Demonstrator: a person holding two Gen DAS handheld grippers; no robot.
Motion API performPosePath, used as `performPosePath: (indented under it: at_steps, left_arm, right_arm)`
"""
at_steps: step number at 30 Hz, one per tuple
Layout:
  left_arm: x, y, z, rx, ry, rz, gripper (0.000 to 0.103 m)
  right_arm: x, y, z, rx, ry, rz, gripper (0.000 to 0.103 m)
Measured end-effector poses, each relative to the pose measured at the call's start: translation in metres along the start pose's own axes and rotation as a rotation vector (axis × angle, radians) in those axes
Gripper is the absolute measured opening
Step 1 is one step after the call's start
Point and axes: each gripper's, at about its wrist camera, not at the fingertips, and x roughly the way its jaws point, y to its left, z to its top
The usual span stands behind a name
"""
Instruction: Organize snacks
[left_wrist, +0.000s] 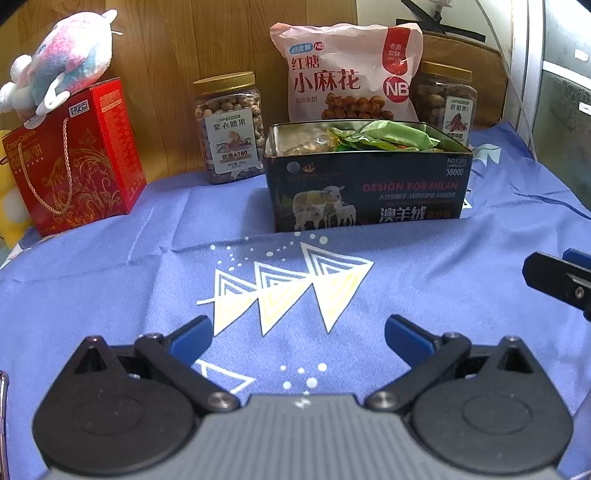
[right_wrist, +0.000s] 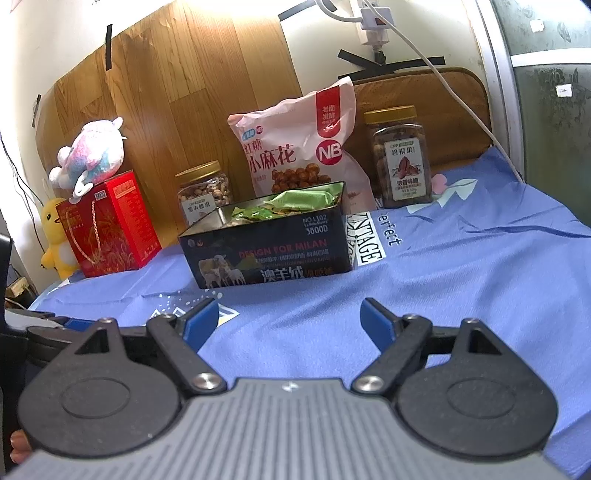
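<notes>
A dark tin box (left_wrist: 369, 192) (right_wrist: 266, 254) stands on the blue cloth, holding green-wrapped snacks (left_wrist: 384, 138) (right_wrist: 295, 201). Behind it leans a pink snack bag (left_wrist: 347, 74) (right_wrist: 299, 147). A jar of cashews (left_wrist: 229, 129) (right_wrist: 203, 192) stands to the box's left, a jar of pecans (left_wrist: 447, 99) (right_wrist: 400, 155) to its right. My left gripper (left_wrist: 299, 332) is open and empty above the cloth, well short of the box. My right gripper (right_wrist: 288, 317) is open and empty too, also short of the box; part of it shows at the left wrist view's right edge.
A red gift box (left_wrist: 77, 158) (right_wrist: 107, 225) with a plush toy (left_wrist: 62, 59) (right_wrist: 92, 155) on top stands at the left. A yellow plush (right_wrist: 55, 236) sits beside it. A wood-pattern board (right_wrist: 177, 92) backs the table, and a white cable (right_wrist: 443, 81) hangs at the right.
</notes>
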Motion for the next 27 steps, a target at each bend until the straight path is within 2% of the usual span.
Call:
performPosePath:
  at_steps: [27]
  left_arm:
    - [0.0091,-0.0018,0.0002,0.010,0.023,0.023,0.103]
  right_arm:
    - [0.0041,-0.0051,-0.0013,0.017,0.018,0.002,0.086]
